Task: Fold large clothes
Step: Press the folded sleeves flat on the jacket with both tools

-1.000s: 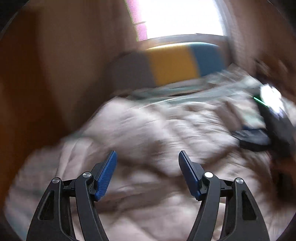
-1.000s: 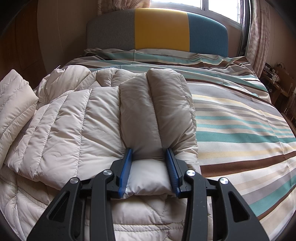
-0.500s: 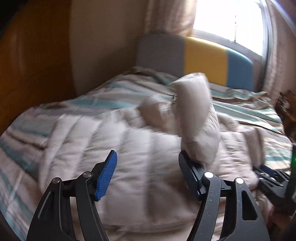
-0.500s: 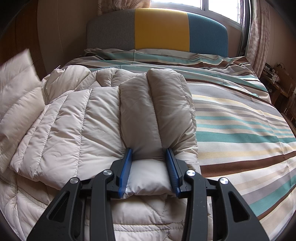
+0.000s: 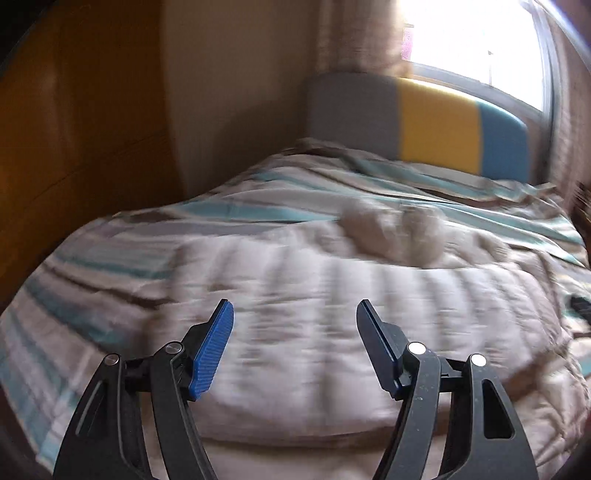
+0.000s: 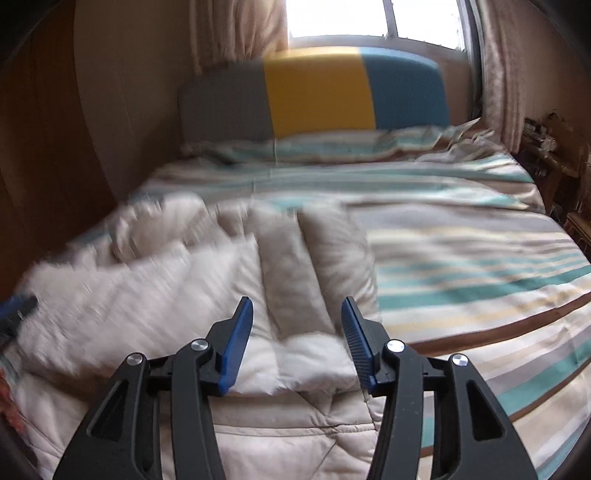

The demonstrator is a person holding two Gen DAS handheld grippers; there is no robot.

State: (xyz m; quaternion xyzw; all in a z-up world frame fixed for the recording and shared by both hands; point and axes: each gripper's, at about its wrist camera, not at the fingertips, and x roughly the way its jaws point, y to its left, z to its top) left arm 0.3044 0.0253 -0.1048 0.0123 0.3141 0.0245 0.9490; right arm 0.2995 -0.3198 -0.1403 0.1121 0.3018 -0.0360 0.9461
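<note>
Puffer jacket [image 6: 155,295] is the thing here, a cream quilted one lying on the bed [image 6: 461,258], on the near left part of it as seen from the right wrist view, well short of the headboard [image 6: 314,96].

Right hand-held gripper [image 6: 297,321] is spread wide with nothing between its blue pads [image 6: 236,339]. It hangs just over the near edge of the jacket, pointing toward the headboard. Straight past the tips are two puffy padded rolls lying side by side lengthwise. Could be the sleeves or a hood, the frame is too smeared to call it.

Left hand-held gripper [image 5: 295,325] is also wide apart and holding nothing. It sits over the broad quilted panel of the puffer jacket [image 5: 332,314], whose stitched channels run away toward the headboard [image 5: 417,122]. Those same two rolls show as a lump at the far end of the jacket, closer to the headboard.

Under the jacket the bed [image 5: 110,266] has a striped cover in teal, brown, grey and cream. The headboard is three blocks: grey, yellow, blue. Behind it is a bright window [image 6: 369,18] with curtains [image 6: 240,29] on both sides. A wooden panel [image 5: 74,129] runs along the side of the bed away from the window.
</note>
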